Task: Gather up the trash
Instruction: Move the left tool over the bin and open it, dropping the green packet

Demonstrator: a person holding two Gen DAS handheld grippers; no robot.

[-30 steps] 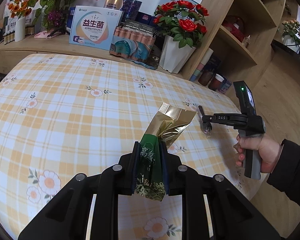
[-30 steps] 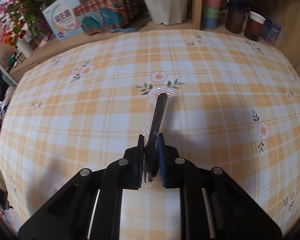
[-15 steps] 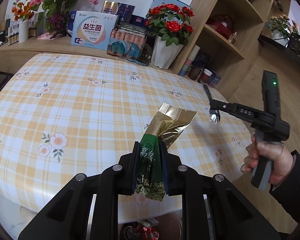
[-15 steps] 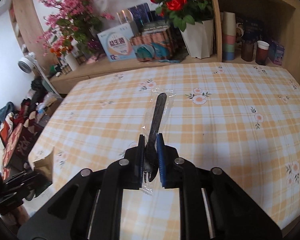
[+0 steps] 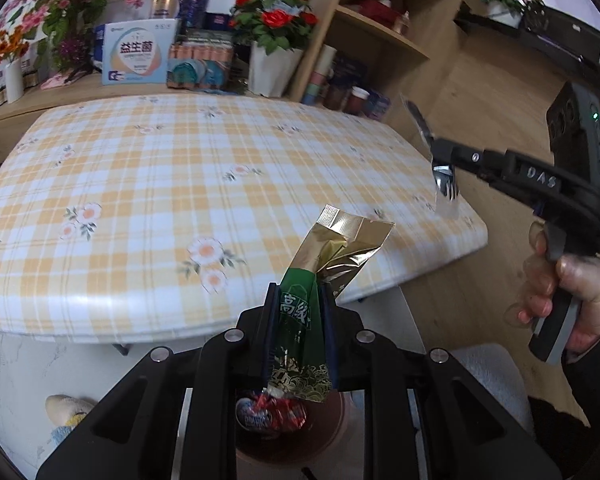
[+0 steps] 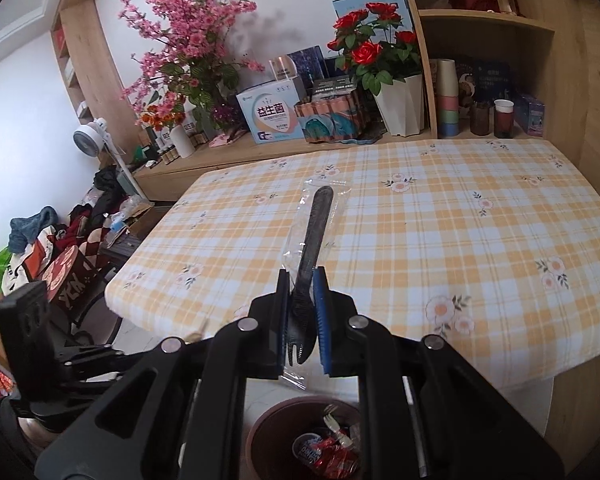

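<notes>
While the left gripper is clamped tight on a green and gold packet, the packet's torn gold top is seen sticking up past the fingers, with its bottom hanging out below them. A brown bin can be made out right underneath, with red wrappers already lying in it. Over on the other side, the right gripper is closed on a black fork sealed in a clear sleeve, tines pointing back toward the camera. The same bin is seen on the floor below those fingers too. Beyond both grippers, the table with its orange checked cloth is spread out, and a rose pot is parked on the shelf behind it.
</notes>
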